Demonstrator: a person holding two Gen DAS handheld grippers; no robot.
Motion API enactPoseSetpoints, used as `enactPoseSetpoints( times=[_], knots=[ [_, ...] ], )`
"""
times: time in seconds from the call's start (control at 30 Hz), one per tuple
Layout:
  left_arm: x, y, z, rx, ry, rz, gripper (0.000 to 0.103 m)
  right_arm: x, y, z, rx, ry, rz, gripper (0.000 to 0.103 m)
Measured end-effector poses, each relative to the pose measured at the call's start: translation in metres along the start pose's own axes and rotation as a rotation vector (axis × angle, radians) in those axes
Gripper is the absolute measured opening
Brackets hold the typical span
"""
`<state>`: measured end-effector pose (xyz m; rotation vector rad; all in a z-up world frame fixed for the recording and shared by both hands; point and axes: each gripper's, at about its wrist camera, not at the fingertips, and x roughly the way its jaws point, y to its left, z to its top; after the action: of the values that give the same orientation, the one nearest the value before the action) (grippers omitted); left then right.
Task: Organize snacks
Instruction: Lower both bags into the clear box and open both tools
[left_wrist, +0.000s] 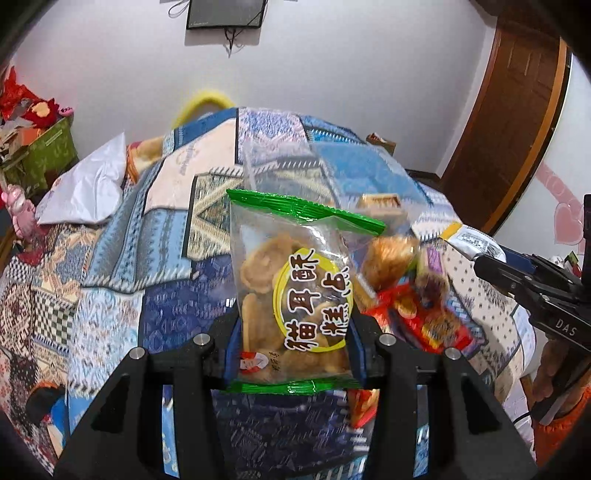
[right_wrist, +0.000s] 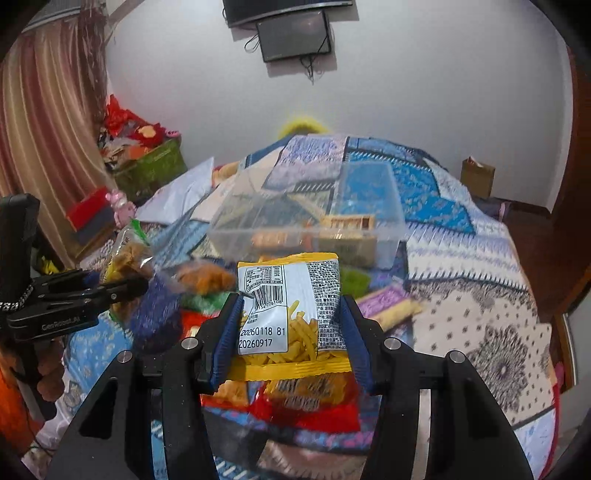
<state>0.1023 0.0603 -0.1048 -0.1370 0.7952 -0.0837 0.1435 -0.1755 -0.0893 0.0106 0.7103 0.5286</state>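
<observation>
A: Item one, left gripper: jaws closed to packet width on the green-sealed biscuit packet, held upright above the patchwork quilt. Clear crinkly film, crimped top and bottom, round ridged biscuits inside, yellow oval label.

B: Item two, right gripper: jaws likewise pinched on the yellow-edged fries packet, back panel and barcode facing the camera. Glossy printed film, puffed with air, thin sticks showing through a window.

A: Destination, probably: clear plastic box, rigid, rectangular, thin-walled, sitting on the quilt beyond the loose snack pile; a few packets already inside (contents blurred, not identifiable).

B: Risks noted. Slick, air-filled film liable to squirm out of the pads under a light hold; biscuits liable to crack under a hard one.

A: Further: soft, lumpy bedding under a light box, so likely to tip or slide if nudged at the rim. Two grippers near each other over the pile, so possible collision on a shared approach
</observation>
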Motion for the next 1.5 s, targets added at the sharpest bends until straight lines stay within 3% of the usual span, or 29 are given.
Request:
enactPoseSetpoints(
  times=[0.3, 0.4, 0.63, 0.93, 1.5],
  knots=[
    [0.005, -0.005, 0.051, 0.011, -0.062, -0.017, 0.046, -0.002, -0.014, 0.042, 0.018, -0.096, -0.021, 0.049],
    [0.012, -0.007, 0.069, 0.03, -0.091, 0.008, 0.046, -0.002, -0.018, 0.057, 0.011, -0.125, -0.029, 0.049],
    [0.039, -0.002, 0.101, 0.019, -0.088, 0.019, 0.046, 0.014, -0.023, 0.08, -0.005, -0.154, -0.049, 0.049],
    [0.09, 0.004, 0.124, -0.005, -0.038, 0.016, 0.046, 0.062, -0.022, 0.094, -0.019, -0.103, -0.015, 0.049],
    [0.176, -0.002, 0.127, 0.018, 0.112, -0.003, 0.046, 0.149, -0.024, 0.091, -0.087, 0.104, -0.015, 0.049]
  ],
)
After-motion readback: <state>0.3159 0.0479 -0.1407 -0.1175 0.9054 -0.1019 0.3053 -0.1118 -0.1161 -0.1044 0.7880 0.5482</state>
